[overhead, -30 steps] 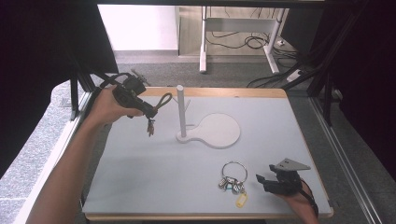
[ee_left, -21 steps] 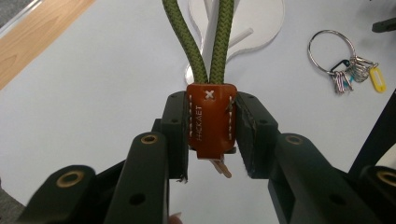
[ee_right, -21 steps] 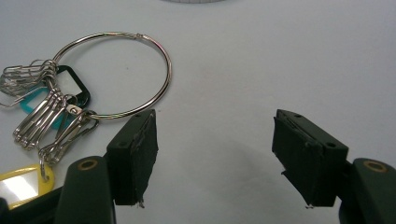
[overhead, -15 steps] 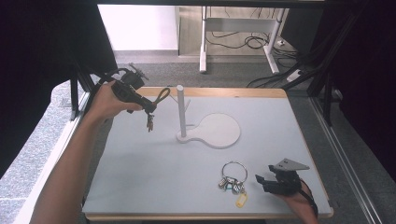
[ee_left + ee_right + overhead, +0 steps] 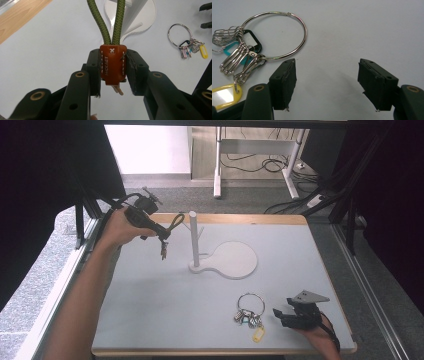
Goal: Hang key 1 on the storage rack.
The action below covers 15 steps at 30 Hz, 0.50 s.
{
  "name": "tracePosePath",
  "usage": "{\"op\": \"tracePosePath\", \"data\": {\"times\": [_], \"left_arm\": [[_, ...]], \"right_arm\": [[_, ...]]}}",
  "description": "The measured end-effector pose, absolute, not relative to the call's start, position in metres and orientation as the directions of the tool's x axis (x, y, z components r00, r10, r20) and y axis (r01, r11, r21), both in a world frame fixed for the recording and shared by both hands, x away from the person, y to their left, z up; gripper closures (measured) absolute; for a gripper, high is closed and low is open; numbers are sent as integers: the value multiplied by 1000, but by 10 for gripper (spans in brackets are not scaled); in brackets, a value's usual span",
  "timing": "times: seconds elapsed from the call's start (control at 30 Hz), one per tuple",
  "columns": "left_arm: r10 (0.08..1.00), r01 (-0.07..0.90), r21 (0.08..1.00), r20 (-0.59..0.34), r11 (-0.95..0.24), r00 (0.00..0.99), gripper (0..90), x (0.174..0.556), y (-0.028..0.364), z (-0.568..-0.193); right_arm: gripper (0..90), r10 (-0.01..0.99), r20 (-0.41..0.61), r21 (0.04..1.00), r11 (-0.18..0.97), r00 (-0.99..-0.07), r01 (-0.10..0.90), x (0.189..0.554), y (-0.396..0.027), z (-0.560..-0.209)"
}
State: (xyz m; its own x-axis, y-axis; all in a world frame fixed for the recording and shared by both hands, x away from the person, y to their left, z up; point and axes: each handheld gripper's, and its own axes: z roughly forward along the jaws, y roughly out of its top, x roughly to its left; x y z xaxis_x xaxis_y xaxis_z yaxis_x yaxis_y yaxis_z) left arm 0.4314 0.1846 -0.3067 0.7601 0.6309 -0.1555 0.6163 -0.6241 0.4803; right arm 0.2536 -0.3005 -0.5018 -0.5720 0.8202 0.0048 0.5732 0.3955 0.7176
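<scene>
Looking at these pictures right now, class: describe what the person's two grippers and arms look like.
Both grippers are black. The left gripper has two blocky jaws with brass-ringed holes and a black cable. The right gripper carries a grey three-cornered plate on top. The forearms are bare; no sleeves show.

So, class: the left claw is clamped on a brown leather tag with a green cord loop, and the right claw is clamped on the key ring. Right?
Not quite. The right claw stands open beside the key ring, as the right gripper view shows. The left claw does clamp the brown leather tag with its green cord loop.
</scene>
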Motion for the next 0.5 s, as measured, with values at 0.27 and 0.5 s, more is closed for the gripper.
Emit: {"op": "tracePosePath", "data": {"times": [0.27,0.5], "left_arm": [[626,614,464,-152,-638,765,672,435,182,-313],[611,606,456,-157,-652,776,671,436,173,-320]], "right_arm": [[311,821,0,715,399,-571,574,254,-300,-503],[310,819,-1,712,403,-574,575,254,-300,-503]]}}
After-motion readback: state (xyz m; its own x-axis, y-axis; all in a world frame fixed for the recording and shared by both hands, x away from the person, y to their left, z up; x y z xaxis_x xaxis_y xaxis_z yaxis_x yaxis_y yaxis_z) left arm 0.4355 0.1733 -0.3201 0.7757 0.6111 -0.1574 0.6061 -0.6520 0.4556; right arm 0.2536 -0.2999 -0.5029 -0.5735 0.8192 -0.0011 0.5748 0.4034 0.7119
